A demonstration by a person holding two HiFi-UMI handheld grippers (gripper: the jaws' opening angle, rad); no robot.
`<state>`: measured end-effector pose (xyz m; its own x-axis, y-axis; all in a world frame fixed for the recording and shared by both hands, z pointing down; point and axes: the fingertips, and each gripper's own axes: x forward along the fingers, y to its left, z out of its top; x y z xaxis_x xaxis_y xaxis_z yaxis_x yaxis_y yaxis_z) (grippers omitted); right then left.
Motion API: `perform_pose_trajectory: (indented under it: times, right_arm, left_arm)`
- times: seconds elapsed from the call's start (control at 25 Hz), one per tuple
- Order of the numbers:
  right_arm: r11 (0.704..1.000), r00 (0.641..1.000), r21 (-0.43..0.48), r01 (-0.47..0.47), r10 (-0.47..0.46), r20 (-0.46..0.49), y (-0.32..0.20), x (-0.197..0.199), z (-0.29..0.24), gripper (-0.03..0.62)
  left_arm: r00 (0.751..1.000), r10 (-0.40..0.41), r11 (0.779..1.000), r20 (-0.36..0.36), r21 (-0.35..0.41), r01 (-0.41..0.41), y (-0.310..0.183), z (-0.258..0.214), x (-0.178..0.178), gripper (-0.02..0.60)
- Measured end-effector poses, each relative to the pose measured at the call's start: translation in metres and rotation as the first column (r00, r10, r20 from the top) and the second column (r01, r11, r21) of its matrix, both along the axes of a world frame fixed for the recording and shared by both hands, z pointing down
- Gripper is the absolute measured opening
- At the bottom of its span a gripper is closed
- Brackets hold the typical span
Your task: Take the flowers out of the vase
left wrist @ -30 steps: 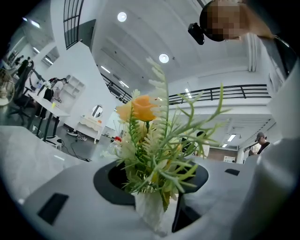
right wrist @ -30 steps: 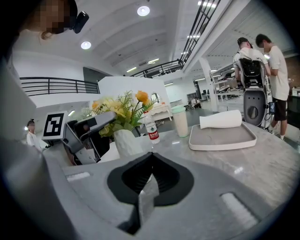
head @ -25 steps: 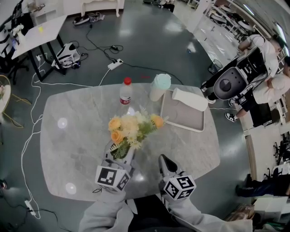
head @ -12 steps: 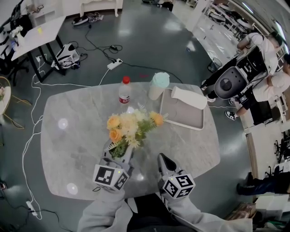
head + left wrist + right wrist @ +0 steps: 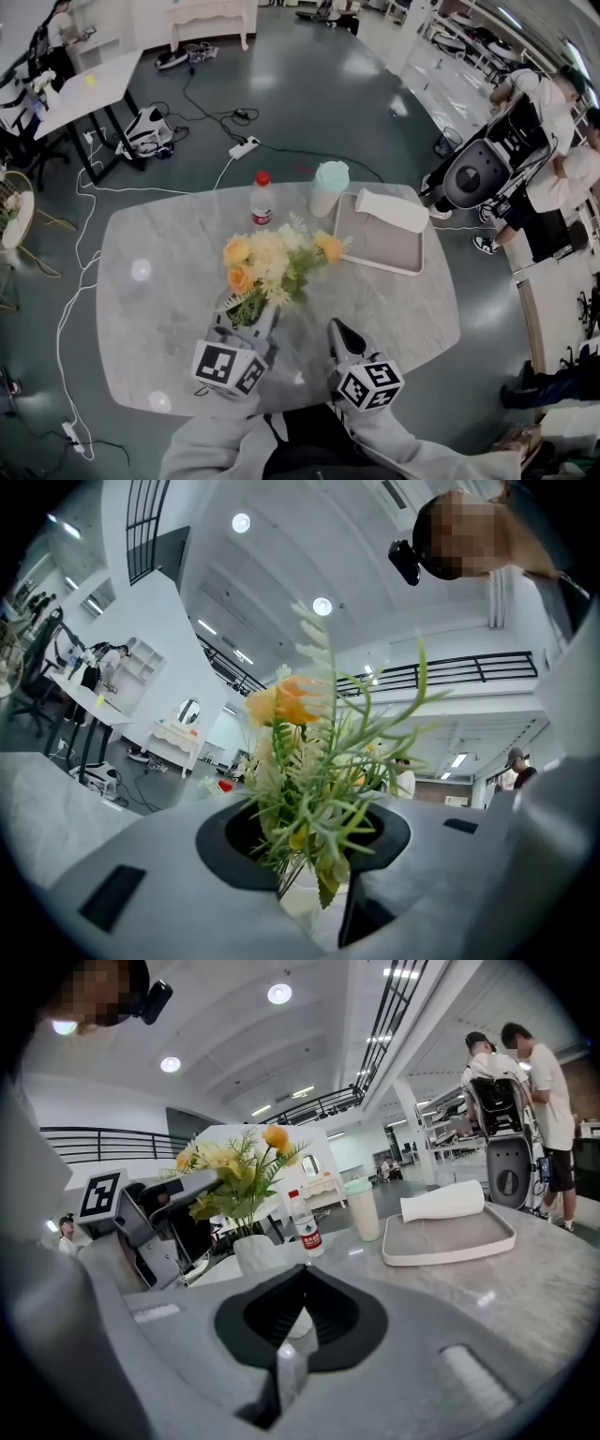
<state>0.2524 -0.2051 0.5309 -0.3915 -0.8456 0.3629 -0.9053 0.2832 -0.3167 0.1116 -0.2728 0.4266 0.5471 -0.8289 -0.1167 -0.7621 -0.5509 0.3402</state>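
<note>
Jaws — left gripper's (image 5: 246, 317) tight around flowers (image 5: 272, 265), right gripper's (image 5: 339, 334) together — vase (image 5: 255, 1252) mostly hidden.

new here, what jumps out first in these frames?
The yellow-orange flowers at the middle of the marble table, stems clamped in the left hand-held gripper right over a white vase. Behind them to the right, a white bottle lies on its side in a tray.
</note>
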Motion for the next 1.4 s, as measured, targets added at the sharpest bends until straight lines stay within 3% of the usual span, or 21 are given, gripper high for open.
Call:
perform_pose_trajectory:
  times: [0.56, 1.04, 1.4]
  right_arm:
    - [0.999, 0.999, 0.046, -0.007, 0.005, 0.04, 0.006, 0.001, -0.021, 0.0]
    - [0.996, 0.999, 0.089, -0.014, 0.01, 0.045, 0.011, 0.007, -0.037, 0.0]
    - [0.991, 0.999, 0.132, 0.02, -0.025, 0.04, 0.014, 0.003, -0.059, 0.0]
  left_arm:
    - [0.999, 0.03, 0.998, -0.043, 0.057, -0.027, 0.008, -0.053, 0.008, 0.155]
    - [0.998, 0.044, 0.992, -0.038, 0.122, -0.039, 0.013, -0.091, 0.014, 0.153]
    - [0.994, 0.049, 0.985, -0.095, 0.169, -0.033, 0.02, -0.128, 0.011, 0.146]
